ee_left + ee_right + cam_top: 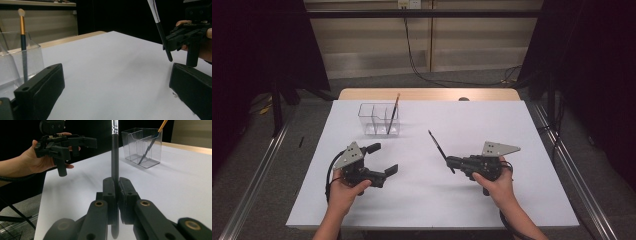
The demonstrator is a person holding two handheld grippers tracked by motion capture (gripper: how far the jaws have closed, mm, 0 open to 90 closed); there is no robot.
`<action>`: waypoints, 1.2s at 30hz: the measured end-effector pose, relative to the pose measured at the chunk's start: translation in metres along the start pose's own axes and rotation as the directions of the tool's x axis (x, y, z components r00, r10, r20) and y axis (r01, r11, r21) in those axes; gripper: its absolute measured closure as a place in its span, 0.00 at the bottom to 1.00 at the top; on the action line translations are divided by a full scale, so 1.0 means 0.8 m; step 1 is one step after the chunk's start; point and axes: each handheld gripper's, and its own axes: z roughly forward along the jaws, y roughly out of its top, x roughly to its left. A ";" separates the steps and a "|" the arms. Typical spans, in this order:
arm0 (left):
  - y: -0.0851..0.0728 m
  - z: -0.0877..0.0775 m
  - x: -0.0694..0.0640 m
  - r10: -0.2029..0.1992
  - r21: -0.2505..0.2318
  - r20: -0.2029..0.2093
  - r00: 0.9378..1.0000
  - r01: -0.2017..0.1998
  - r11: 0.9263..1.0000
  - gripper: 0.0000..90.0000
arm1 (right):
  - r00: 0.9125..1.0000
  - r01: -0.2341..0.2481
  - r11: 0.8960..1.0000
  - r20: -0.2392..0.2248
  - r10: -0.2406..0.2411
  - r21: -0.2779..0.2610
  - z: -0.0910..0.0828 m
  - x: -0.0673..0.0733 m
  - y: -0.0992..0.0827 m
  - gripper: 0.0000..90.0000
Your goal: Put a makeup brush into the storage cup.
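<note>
On the left, the left gripper (pixel 379 158) is held just above the white sheet-covered table (pixel 522 200) with its two black jaws spread wide and nothing between them; in the left gripper view the jaws frame bare white surface. Beyond this claw and slightly to its right in the high view stands the clear plastic compartmented holder (pixel 379 120), and a slim make-up brush with an orange-gold ferrule and dark blue handle (pixel 392 115) leans upright inside it; in the left gripper view the same brush (pixel 23 40) rises just past the left jaw, behind the holder's transparent wall (pixel 35 57). Further right, well apart from the holder, the right gripper (pixel 451 162) points leftward across the table with its jaws pressed together on the lower end of a thin black-handled brush with a silver ferrule (pixel 437 144), which slants up and away from the claw's tip. In the right gripper view that black brush (pixel 115 157) stands straight up from between the closed jaws, with the holder (pixel 140 147) beyond and to its right, and the left gripper (pixel 62 147) off to its left.
</note>
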 end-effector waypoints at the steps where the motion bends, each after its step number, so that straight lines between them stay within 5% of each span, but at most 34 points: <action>1: 0.000 0.003 -0.001 -0.007 0.005 0.007 1.000 0.007 1.000 0.00 | 1.000 0.002 1.000 0.000 -0.002 0.000 0.000 0.000 0.000 0.94; 20: 0.018 0.055 -0.027 -0.019 -0.006 0.092 0.996 0.020 1.000 0.00 | 1.000 0.009 1.000 -0.002 -0.009 0.003 0.003 0.002 0.000 0.94; 36: 0.025 0.080 -0.041 -0.019 -0.018 0.139 0.990 0.021 1.000 0.00 | 1.000 0.011 1.000 -0.008 -0.011 0.006 0.007 0.004 -0.002 0.94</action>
